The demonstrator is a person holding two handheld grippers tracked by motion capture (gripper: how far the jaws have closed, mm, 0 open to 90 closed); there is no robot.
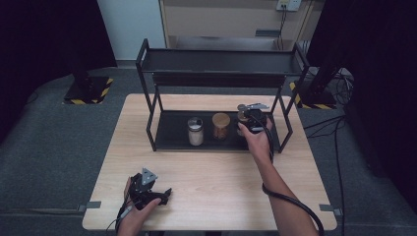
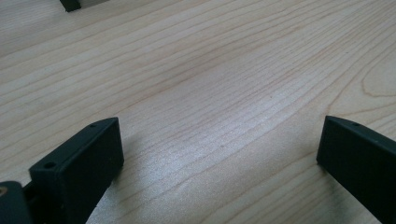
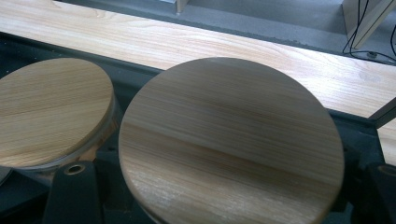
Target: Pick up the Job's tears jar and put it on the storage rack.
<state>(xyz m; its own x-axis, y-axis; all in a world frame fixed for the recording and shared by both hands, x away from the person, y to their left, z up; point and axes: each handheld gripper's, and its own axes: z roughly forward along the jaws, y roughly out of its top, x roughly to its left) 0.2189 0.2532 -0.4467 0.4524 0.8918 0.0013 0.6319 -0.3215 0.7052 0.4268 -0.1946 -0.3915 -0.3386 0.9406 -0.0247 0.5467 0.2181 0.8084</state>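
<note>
On the lower shelf [image 1: 172,132] of a black two-tier rack stand three jars. A silver-lidded jar [image 1: 195,131] of white contents is on the left, and a wooden-lidded jar [image 1: 221,125] is in the middle. The third jar [image 1: 241,117] is at the right, half hidden by my right gripper [image 1: 253,120]. In the right gripper view its round wooden lid [image 3: 233,140] lies between the jaws. My right gripper [image 3: 229,186] is open with one jaw on each side of that jar. The middle jar's lid [image 3: 51,109] shows to the left. My left gripper [image 1: 164,195] [image 2: 219,149] rests open on the wooden table [image 2: 210,70], holding nothing.
The rack's upper shelf [image 1: 221,61] overhangs the jars, and its posts [image 1: 151,123] stand at both ends. The wooden tabletop [image 1: 216,172] runs bare in front of the rack. A cable [image 1: 290,199] trails along the right forearm. Grey carpet surrounds the table.
</note>
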